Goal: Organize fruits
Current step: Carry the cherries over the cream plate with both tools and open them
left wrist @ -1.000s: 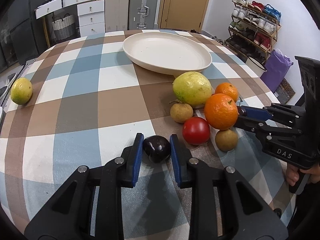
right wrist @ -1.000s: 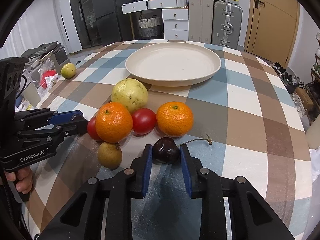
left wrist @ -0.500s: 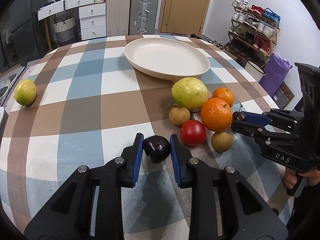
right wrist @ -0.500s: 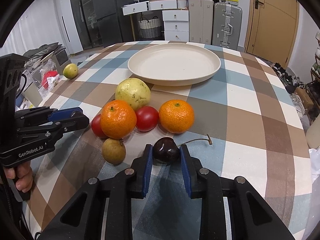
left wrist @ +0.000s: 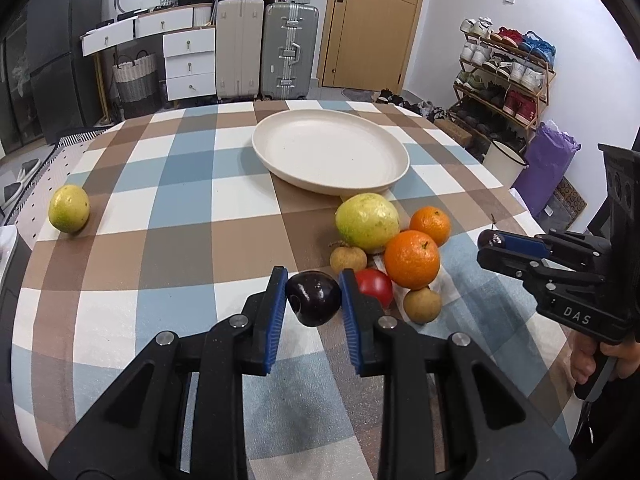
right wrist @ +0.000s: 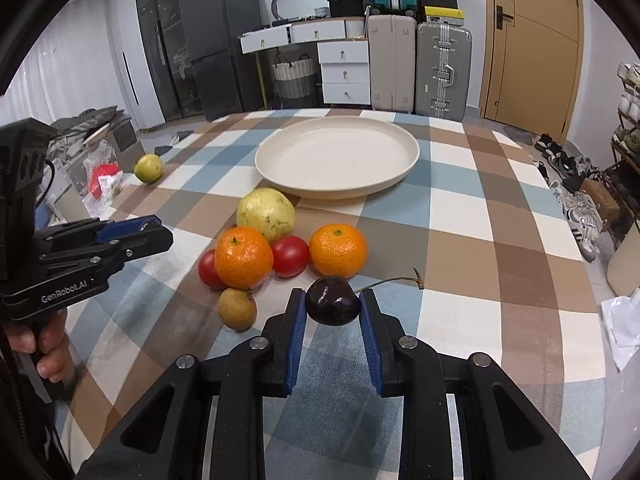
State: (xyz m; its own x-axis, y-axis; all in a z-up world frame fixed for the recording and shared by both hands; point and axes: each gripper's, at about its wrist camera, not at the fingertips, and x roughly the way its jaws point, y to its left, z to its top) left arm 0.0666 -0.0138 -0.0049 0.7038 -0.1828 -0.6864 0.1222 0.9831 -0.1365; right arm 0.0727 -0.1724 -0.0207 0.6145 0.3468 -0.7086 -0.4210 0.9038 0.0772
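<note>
My left gripper (left wrist: pixel 313 300) is shut on a dark purple plum (left wrist: pixel 314 298) and holds it above the checked tablecloth. My right gripper (right wrist: pixel 333 306) is shut on a dark cherry (right wrist: pixel 333 306) with a long stem; it also shows in the left wrist view (left wrist: pixel 493 239). A cream plate (left wrist: pixel 332 156) sits empty at the far middle of the table. In front of it lies a cluster: a yellow-green guava (left wrist: pixel 367 221), two oranges (left wrist: pixel 412 258) (left wrist: pixel 431 225), a red tomato (left wrist: pixel 374 287) and two small brown fruits (left wrist: pixel 348 259) (left wrist: pixel 422 305). The right wrist view shows two tomatoes (right wrist: pixel 290 255) (right wrist: pixel 209 270).
A lone yellow-green fruit (left wrist: pixel 69 208) lies at the table's far left edge. Suitcases (left wrist: pixel 290 50), drawers and a door stand behind the table. A shoe rack (left wrist: pixel 504 76) and a purple bag (left wrist: pixel 546 168) are on the right. The left gripper shows at left in the right wrist view (right wrist: pixel 136 234).
Both grippers have risen and drawn back a little from the fruit cluster, each still holding its fruit. The fruits on the table have not moved.
</note>
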